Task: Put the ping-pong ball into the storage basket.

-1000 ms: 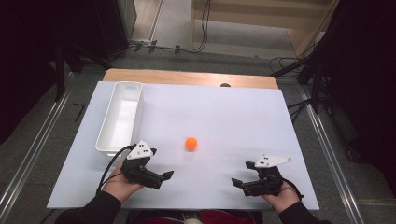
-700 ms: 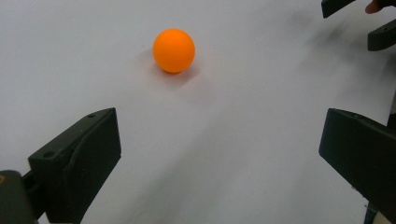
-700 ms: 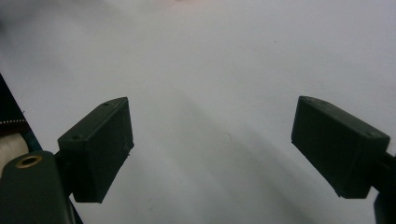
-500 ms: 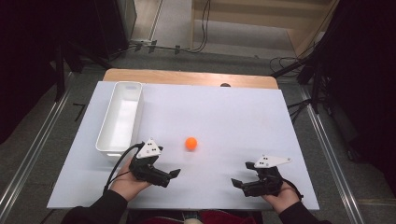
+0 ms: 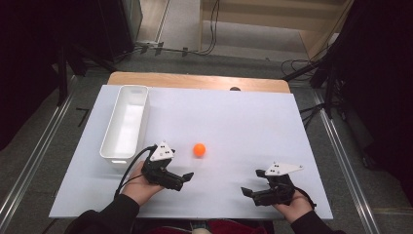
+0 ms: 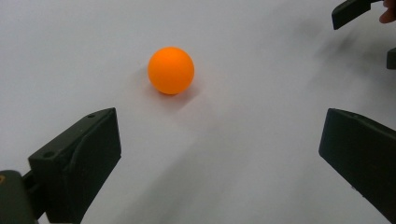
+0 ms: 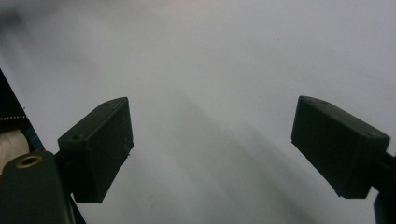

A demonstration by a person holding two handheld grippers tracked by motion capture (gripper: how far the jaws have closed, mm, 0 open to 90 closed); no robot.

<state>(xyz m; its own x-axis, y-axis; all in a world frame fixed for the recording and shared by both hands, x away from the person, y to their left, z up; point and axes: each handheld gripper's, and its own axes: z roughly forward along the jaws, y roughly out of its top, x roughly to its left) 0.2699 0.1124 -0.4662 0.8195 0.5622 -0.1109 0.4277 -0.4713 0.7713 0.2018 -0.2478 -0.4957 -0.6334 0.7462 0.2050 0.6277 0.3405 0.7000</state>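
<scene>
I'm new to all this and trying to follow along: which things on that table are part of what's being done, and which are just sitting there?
In the job:
- orange ball, lying loose on the white table
- left gripper, open, pointed toward the ball
- white bin, a guess: the likely place for the ball

Just there:
- right gripper, open, resting at the near edge
- cables on the floor behind the table
</scene>
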